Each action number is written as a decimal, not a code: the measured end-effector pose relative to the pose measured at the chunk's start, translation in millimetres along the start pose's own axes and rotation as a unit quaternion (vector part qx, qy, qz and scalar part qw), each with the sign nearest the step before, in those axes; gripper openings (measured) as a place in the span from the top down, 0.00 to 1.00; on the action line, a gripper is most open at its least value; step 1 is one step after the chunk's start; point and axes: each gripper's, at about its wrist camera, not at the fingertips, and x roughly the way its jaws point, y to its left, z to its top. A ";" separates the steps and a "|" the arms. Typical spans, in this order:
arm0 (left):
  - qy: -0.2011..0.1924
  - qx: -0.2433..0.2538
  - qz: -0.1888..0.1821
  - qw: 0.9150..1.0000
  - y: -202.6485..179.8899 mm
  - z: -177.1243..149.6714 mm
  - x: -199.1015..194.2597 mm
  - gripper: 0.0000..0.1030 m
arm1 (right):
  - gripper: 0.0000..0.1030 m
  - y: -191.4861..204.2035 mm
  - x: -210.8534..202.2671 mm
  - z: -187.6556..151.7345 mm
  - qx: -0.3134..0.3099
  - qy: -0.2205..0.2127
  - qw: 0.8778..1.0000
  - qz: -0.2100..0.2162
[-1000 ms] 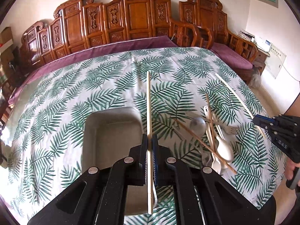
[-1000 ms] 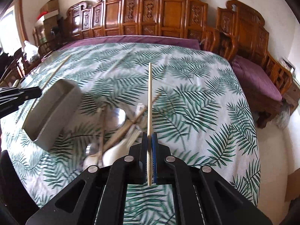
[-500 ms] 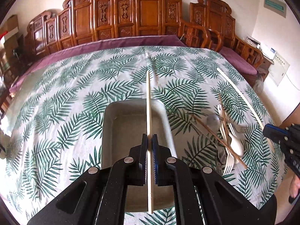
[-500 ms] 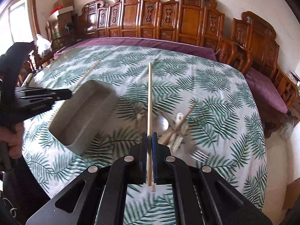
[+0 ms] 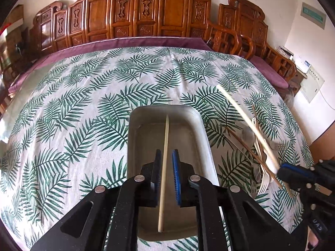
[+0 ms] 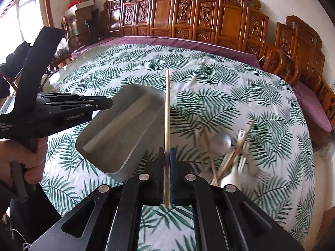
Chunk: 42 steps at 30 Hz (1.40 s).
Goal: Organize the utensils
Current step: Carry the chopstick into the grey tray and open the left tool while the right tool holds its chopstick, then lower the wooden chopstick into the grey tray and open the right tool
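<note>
Nearest the left wrist camera, the left gripper (image 5: 166, 163) hangs over a grey metal tray (image 5: 205, 133) and its jaws are opening — a pale chopstick (image 5: 164, 163) lies lengthwise between the pads with a gap on either side, nothing pressing on it. Whether the stick already rests on the tray floor I cannot tell for certain, though in the right wrist view it appears as a pale bar lying along the tray's inside.

Off to the right, the right gripper (image 6: 167, 167) has its jaws together, clamped on a second chopstick (image 6: 167, 113) that juts forward above the tray's near corner. A hand (image 6: 25, 159) grips the left tool's handle at the edge of that view.

Just beyond the tray, on the palm-leaf tablecloth (image 5: 73, 108), sits the loose pile of utensils (image 6: 228, 154): a metal spoon (image 6: 220, 141), white plastic cutlery, darker wooden chopsticks crossed over them, and a fork (image 5: 278, 146) at the pile's outer edge — all blurred in the right view.

Farther back, a purple cloth (image 5: 125, 44) borders the table, and behind it stand carved wooden chairs (image 5: 167, 10) against a white wall.
</note>
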 end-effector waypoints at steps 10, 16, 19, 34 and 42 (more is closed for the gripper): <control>-0.030 0.017 0.008 0.999 28.2 -19.7 -43.8 0.67 | 0.94 33.3 22.8 9.9 0.019 0.003 1.000 0.022; -0.053 0.018 0.021 0.998 49.0 -32.6 -68.6 0.43 | 0.94 49.3 38.1 14.7 0.029 0.008 0.999 0.026; -0.066 0.016 0.030 0.997 58.9 -37.3 -78.1 0.29 | 0.94 56.6 45.3 17.2 0.031 0.011 0.999 0.024; -0.084 0.018 0.019 0.996 73.8 -55.5 -90.6 0.21 | 0.94 71.3 80.4 26.9 0.037 0.045 0.998 0.016; -0.075 0.017 0.027 0.997 79.8 -61.4 -81.4 0.21 | 0.91 71.6 84.9 28.3 0.029 0.044 0.998 0.027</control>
